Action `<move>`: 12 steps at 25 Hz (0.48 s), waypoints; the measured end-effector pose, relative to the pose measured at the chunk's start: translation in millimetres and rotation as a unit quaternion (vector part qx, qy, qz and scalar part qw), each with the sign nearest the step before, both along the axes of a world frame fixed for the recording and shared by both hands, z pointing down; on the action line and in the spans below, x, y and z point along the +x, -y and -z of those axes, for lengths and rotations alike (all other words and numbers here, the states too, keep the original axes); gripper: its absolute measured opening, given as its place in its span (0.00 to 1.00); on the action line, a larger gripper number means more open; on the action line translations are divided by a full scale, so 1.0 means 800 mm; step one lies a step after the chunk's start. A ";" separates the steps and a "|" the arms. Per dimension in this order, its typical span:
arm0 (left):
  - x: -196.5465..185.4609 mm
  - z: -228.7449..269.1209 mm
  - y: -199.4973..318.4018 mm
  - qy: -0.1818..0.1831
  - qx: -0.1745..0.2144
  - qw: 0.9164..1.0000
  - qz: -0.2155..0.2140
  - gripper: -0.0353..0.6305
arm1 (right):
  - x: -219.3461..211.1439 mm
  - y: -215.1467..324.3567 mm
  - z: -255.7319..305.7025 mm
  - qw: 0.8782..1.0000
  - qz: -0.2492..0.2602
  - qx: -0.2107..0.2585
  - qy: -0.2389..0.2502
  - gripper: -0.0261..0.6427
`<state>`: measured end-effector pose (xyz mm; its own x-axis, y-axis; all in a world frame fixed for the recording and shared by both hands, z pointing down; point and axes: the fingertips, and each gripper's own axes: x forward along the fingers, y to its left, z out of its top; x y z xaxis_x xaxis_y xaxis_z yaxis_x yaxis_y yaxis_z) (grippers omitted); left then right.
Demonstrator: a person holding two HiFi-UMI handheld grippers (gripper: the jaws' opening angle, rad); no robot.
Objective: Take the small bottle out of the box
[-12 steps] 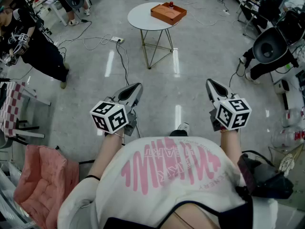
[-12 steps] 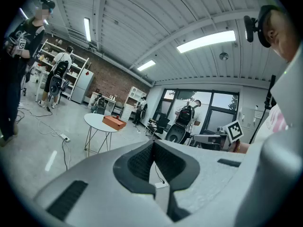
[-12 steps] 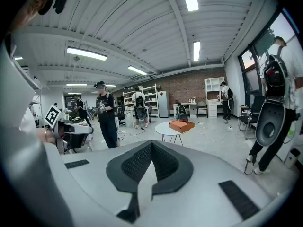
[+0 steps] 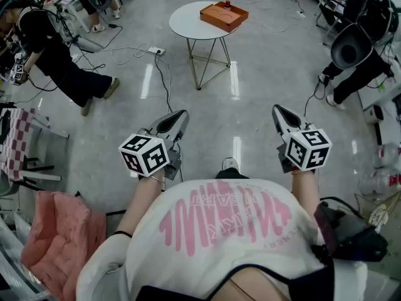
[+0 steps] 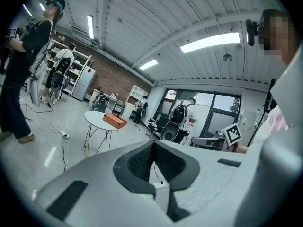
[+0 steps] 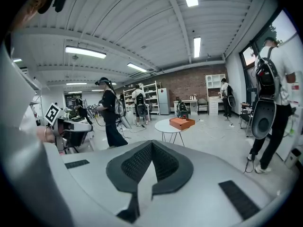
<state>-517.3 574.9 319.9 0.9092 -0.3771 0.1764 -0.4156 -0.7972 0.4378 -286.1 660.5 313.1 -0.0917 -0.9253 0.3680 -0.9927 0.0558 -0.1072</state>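
Observation:
An orange box (image 4: 223,15) sits on a round white table (image 4: 191,22) several steps ahead of me. A small red-capped bottle (image 4: 227,5) stands in the box's far end. Both grippers are held at waist height, far short of the table. My left gripper (image 4: 180,115) is shut with nothing between its jaws, and so is my right gripper (image 4: 276,110). In the left gripper view the box (image 5: 115,121) and table (image 5: 97,118) lie beyond the shut gripper (image 5: 152,144). The right gripper view shows the box (image 6: 182,123) above the shut gripper (image 6: 151,144).
A person in black (image 4: 53,52) walks at the left, and another with a backpack unit (image 4: 354,49) stands at the right. Cables and a power strip (image 4: 154,51) lie on the floor before the table. A pink cushioned chair (image 4: 53,243) is at my lower left.
The person at the left has stepped forward and the one at the right has shifted. Both grippers keep their places, still shut.

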 end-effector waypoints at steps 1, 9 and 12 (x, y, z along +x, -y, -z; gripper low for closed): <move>0.004 -0.002 0.004 -0.001 -0.004 1.000 0.001 0.06 | 0.004 0.003 -0.002 1.000 0.000 -0.003 0.001 0.04; 0.067 -0.032 0.049 0.010 -0.032 0.999 -0.012 0.06 | 0.067 0.063 -0.020 0.999 -0.008 0.004 0.034 0.04; 0.094 -0.043 0.081 0.015 -0.040 0.999 -0.007 0.06 | 0.098 0.101 -0.030 0.999 -0.002 -0.004 0.037 0.04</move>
